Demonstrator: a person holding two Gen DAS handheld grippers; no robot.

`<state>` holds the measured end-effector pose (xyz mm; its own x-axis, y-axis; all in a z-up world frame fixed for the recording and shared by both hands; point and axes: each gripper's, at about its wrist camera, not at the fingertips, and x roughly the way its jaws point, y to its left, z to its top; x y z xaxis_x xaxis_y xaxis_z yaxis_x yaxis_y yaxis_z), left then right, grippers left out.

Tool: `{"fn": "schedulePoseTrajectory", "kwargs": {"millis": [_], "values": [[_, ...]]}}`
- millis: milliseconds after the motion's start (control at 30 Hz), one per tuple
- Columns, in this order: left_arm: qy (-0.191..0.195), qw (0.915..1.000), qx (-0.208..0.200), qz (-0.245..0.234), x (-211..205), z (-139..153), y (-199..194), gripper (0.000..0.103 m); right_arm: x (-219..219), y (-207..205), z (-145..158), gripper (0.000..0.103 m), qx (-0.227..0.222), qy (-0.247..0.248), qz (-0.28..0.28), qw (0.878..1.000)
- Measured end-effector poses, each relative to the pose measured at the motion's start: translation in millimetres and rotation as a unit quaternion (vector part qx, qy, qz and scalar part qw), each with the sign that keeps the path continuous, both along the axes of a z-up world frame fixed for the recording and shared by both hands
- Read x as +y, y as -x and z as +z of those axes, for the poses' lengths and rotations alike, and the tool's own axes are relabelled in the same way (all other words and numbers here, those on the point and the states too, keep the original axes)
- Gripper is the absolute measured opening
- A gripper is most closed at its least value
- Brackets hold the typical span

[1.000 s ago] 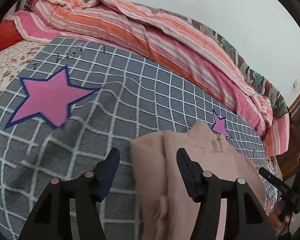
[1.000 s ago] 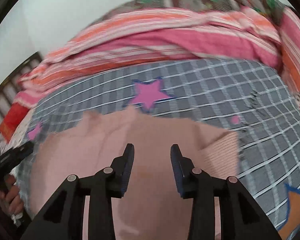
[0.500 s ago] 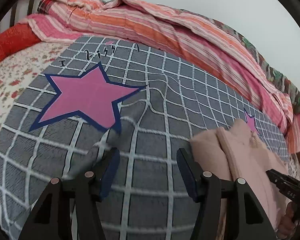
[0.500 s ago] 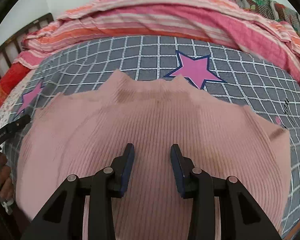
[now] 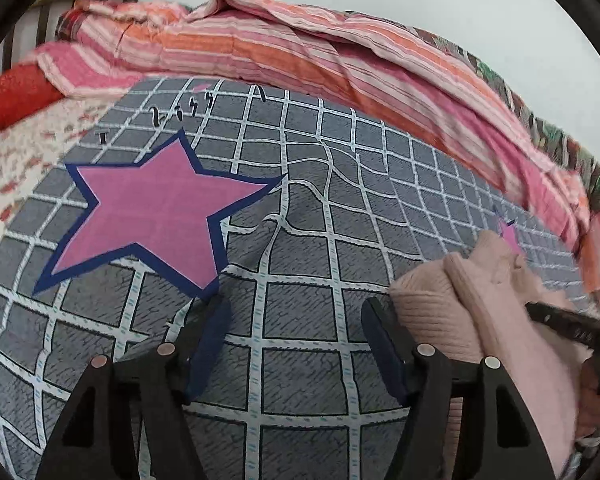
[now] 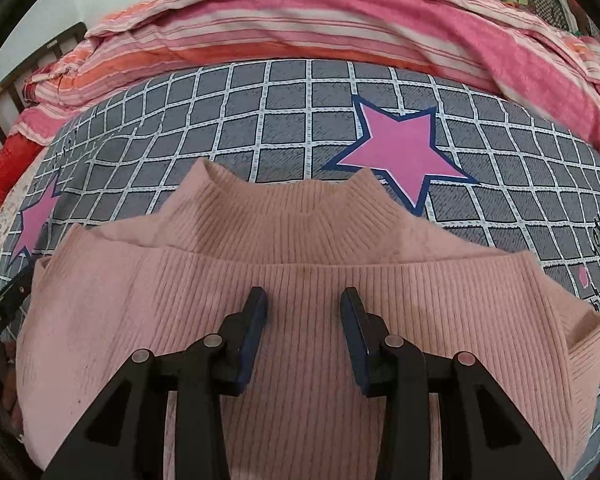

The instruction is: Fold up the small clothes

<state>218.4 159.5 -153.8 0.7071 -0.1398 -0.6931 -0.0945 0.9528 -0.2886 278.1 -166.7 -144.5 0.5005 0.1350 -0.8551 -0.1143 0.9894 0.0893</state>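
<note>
A pink ribbed sweater point(image 6: 300, 280) lies folded on the grey checked bedsheet point(image 6: 284, 100), its collar pointing away from me. My right gripper point(image 6: 303, 296) hovers over the middle of the sweater with its jaws partly apart and no fabric pinched between them. My left gripper point(image 5: 296, 308) stands over bare sheet to the left of the sweater point(image 5: 460, 312). Its jaws are opening and nothing is between them. A black finger of the right gripper point(image 5: 560, 320) shows over the sweater at the right edge of the left wrist view.
A rumpled pink and orange striped quilt point(image 5: 300, 48) runs along the far side of the bed. Pink stars point(image 5: 152, 212) mark the sheet. A red cushion point(image 5: 8, 104), a floral sheet point(image 5: 12, 168) and a dark headboard point(image 5: 60, 0) lie at the far left.
My left gripper slid left off the sweater, which was between its jaws, and its jaws spread wider. My right gripper came down closer over the sweater, whose collar now shows.
</note>
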Motion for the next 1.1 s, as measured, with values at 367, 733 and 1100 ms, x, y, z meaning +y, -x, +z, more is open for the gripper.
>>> {"fn": "schedulePoseTrajectory", "kwargs": {"millis": [367,733,1100], "values": [[0.066,0.9971,-0.007,-0.037,-2,16,53,0.066,5,90,27,0.037,-0.029,0.003,0.018,0.999],[0.14,0.9835,-0.003,-0.115,-24,14,119,0.066,11,171,22,0.037,-0.057,0.032,0.022,0.998],[0.186,0.9708,0.036,-0.147,-57,-22,156,0.066,3,219,6,0.037,-0.06,0.019,0.038,0.997]]}}
